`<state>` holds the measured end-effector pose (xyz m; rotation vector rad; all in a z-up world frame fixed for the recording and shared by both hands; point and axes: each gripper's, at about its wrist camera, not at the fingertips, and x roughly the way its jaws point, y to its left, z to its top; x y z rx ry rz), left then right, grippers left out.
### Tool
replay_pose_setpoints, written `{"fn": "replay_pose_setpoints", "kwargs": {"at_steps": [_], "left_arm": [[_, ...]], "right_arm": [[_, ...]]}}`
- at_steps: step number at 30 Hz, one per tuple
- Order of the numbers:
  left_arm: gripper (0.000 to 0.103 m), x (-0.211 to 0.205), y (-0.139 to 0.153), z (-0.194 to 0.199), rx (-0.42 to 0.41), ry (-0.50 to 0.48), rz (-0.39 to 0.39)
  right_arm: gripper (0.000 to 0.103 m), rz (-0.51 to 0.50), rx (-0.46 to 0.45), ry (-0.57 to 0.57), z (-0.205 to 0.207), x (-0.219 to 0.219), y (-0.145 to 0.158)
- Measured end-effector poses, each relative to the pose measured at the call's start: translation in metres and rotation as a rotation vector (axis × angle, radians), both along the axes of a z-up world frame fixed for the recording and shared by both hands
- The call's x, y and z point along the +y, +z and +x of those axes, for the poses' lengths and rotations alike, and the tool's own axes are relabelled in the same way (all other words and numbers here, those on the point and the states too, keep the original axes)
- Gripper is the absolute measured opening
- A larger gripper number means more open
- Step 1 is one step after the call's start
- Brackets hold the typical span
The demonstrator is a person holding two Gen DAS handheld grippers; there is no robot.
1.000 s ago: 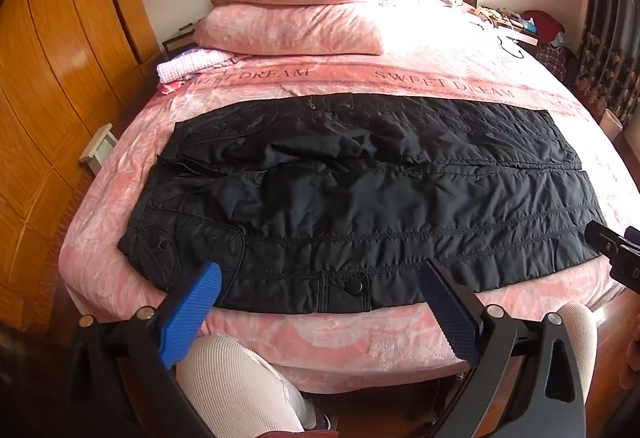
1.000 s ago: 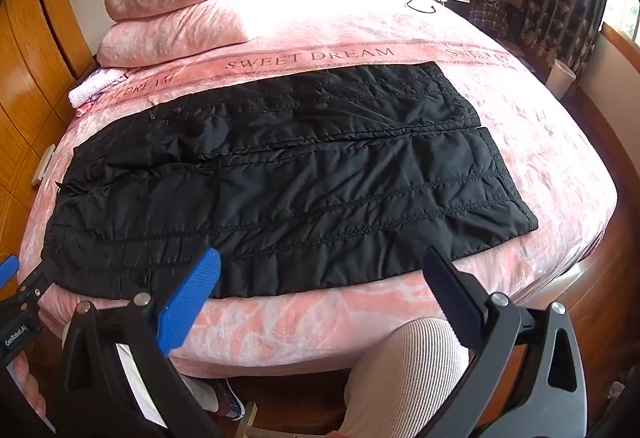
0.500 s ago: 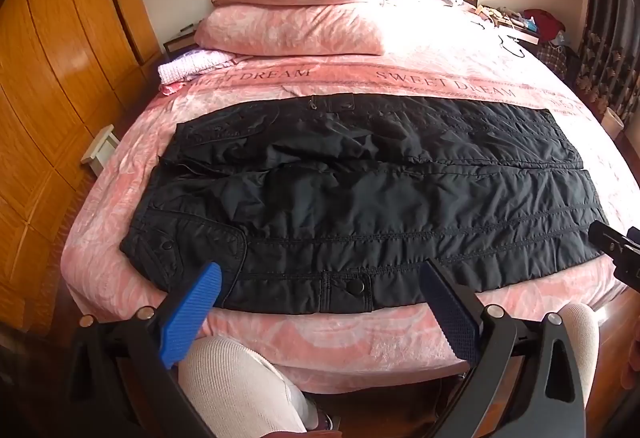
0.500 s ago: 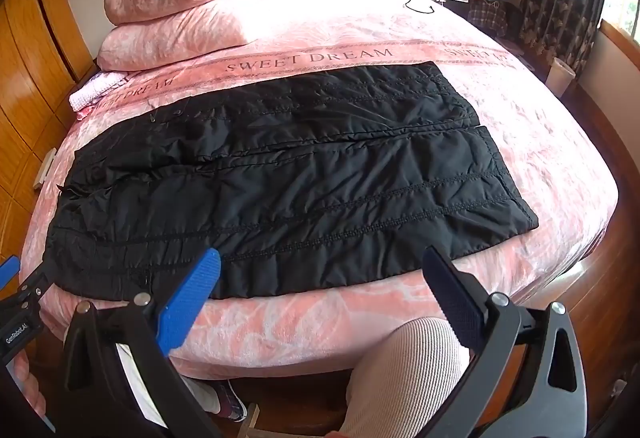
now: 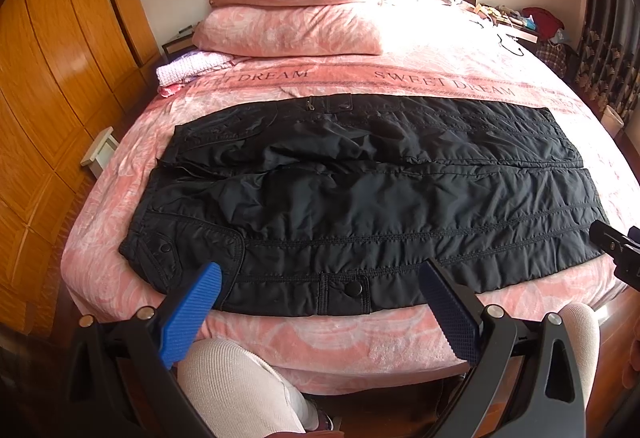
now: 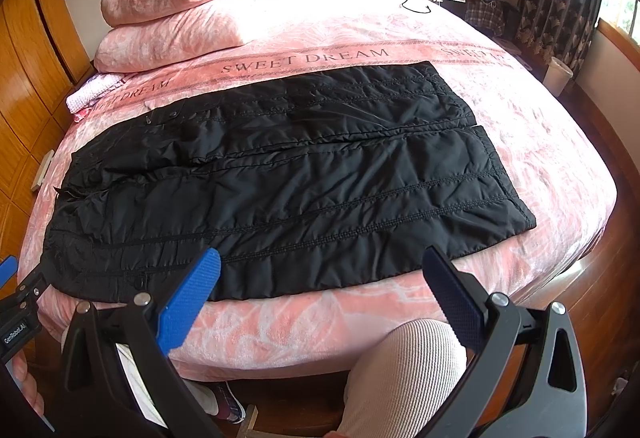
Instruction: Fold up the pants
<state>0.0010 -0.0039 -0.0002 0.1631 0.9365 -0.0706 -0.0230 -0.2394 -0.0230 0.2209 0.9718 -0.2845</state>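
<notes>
Left gripper (image 5: 320, 304) fingers (image 5: 192, 314) wide apart, holding nothing, hovering short of the near edge of the pants (image 5: 360, 193), waist end. Right gripper (image 6: 320, 296) same: fingers (image 6: 190, 302) spread, empty, over the near edge toward the cuff end. Blue ribbed pads on one finger, dark cross-hatched on the other, black plastic frames

Step looks like pre-grasp, no fold made: pants lie flat and full length across the bed (image 5: 400, 342), both legs side by side, waist to the left, cuffs right. Next move probably calls for lowering both grippers onto the near leg edge, pinching fabric, and carrying it over the far leg (lengthwise fold first)

Pants: black, quilted, padded, slightly shiny, stitched rows along the legs, snap tab (image 5: 352, 290) at the near edge, zip pocket (image 5: 310, 103) at the far edge; puffy, may spring back. Bed cover pink, plush, printed lettering. Pillows (image 5: 296, 5) stacked at the head. Person's knees in ribbed pale fabric below the grippers
</notes>
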Motion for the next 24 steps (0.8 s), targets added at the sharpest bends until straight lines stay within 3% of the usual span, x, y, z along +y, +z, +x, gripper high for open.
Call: {"fn": "replay_pose_setpoints", "kwargs": {"at_steps": [24], "left_arm": [[0.099, -0.0053, -0.0033, 0.0063, 0.004, -0.001, 0.007]], "right_arm": [[0.101, 0.004, 0.003, 0.000, 0.0068, -0.0020, -0.0025]]}}
